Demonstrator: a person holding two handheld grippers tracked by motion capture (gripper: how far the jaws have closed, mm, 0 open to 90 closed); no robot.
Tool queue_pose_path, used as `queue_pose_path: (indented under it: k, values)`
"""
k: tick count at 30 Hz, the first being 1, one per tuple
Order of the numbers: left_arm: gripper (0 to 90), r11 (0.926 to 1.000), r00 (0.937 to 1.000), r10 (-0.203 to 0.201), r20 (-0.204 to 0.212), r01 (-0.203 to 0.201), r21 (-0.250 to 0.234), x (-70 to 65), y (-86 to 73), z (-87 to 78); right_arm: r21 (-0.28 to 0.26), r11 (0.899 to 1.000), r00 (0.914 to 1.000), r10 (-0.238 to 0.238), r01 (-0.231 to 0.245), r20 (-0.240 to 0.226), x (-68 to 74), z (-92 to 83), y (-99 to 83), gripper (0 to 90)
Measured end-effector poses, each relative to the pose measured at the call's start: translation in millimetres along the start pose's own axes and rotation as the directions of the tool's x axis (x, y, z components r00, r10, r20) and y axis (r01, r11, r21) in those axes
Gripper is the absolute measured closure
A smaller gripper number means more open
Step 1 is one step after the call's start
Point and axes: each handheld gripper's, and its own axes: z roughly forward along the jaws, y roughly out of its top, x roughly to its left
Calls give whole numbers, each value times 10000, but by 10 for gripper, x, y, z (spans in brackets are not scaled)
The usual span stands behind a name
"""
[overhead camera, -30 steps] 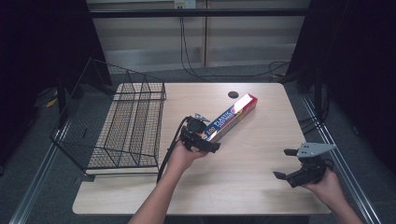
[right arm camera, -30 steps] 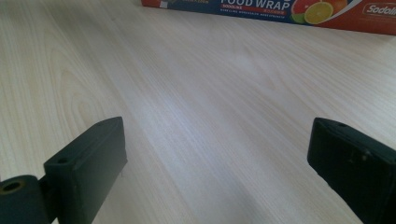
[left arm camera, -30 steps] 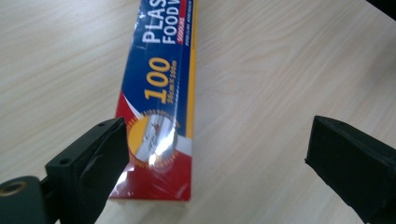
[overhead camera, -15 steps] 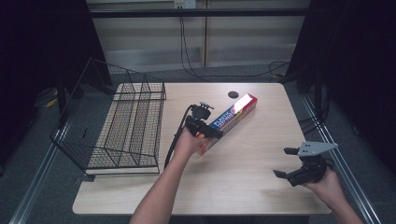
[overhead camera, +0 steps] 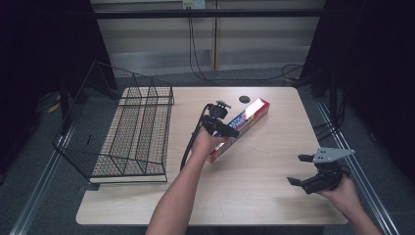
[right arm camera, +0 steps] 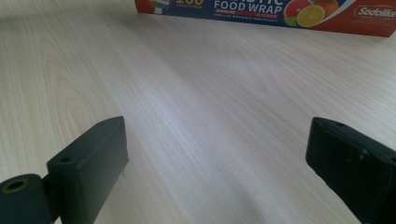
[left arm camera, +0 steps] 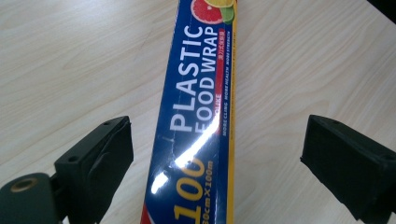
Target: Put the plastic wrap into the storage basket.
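A long blue and red box of plastic food wrap (overhead camera: 244, 120) lies diagonally on the wooden table (overhead camera: 254, 205). My left gripper (overhead camera: 226, 128) hovers over the box's near half. In the left gripper view it is open, and its jaws straddle the box (left arm camera: 201, 116) with a gap on each side. My right gripper (overhead camera: 295, 169) is held low near the table's front right corner, open and holding nothing. The right gripper view has bare wood between the jaws and the box (right arm camera: 280, 11) lying far ahead.
A black wire rack (overhead camera: 132, 132) takes up the table's left side, with its tall back leaning over the left edge. A small black round disc (overhead camera: 244, 99) sits by the box's far end. Bare wood lies between the two grippers.
My left gripper has moved away from the person and a little right, coming over the box. The right gripper has barely moved.
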Motion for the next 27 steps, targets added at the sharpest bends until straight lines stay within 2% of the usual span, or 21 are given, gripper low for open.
queue_pose_path:
  k: [3, 8, 15, 17, 21, 23, 24, 25, 26, 27]
  values:
    - [98, 9999, 9999, -83, -126, 82, -98, 19, 13, 47, -57, 10000, 9999, -17, 16, -107, -2, -8, 6, 62]
    - [105, 9997, 9993, -102, -361, 110, 233, 58, 41, 120, -45, 10000, 10000, 5, -5, -89, -18, -6, -6, 63]
    - [123, 9996, 9990, -210, -391, 217, 163, 59, 105, 158, -166, 9999, 9999, 27, -28, -103, -30, -15, 3, 63]
    - [169, 9998, 9995, -103, -299, 109, 187, 64, 107, 162, -164, 9999, 10000, 19, -20, -93, -33, -14, 0, 63]
    - [174, 9995, 9988, -58, -478, 73, 323, 61, 109, 217, -157, 9999, 10000, 28, -29, -95, -40, -17, -4, 63]
    - [173, 9994, 9990, -267, -352, 275, 228, 66, 107, 243, -189, 9998, 10000, 47, -48, -73, -42, -19, -3, 64]
    - [173, 9991, 9990, -269, -348, 280, 310, 71, 108, 252, -190, 9998, 10000, 55, -56, -60, -42, -22, -3, 63]
    - [173, 9985, 9989, -39, -459, 65, 550, 78, 111, 261, -225, 9997, 9999, 92, -93, -52, -48, -25, -3, 64]
    - [173, 9986, 9987, -258, -432, 277, 445, 66, 112, 281, -234, 9997, 9999, 94, -95, -55, -49, -25, -3, 64]
    - [174, 9986, 9987, -258, -432, 277, 445, 66, 112, 281, -234, 9997, 9999, 94, -95, -55, -49, -25, -3, 64]
